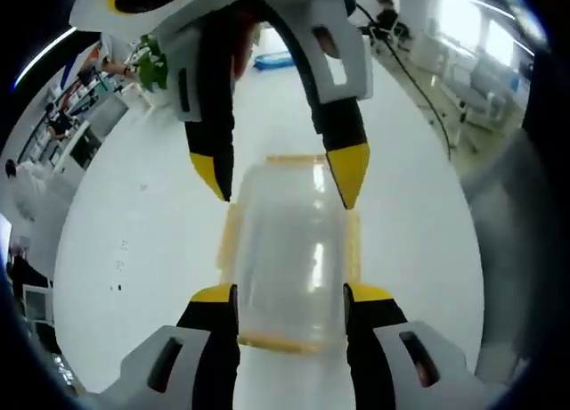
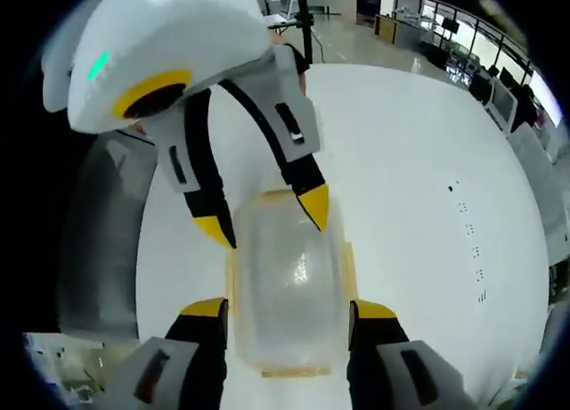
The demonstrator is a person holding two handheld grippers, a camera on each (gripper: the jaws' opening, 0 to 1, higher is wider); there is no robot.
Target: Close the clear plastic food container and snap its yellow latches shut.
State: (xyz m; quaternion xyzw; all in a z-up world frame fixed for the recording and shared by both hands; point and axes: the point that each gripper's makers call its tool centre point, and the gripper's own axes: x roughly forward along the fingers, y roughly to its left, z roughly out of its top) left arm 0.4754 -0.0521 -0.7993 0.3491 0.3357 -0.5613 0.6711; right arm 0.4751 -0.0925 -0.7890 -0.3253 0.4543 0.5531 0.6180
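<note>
Our left gripper straddles the near end of the clear container, jaws spread, while our right gripper brackets its far end, equally spread. Between them on the smooth white table, the rounded-lid box looks light, stiff, slippery; we would press its yellow latches along the rim.

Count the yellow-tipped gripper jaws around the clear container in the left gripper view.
4. Two rise from the bottom, the left gripper, flanking the container's near end. Two reach down from the top, the right gripper, at its far end.
</note>
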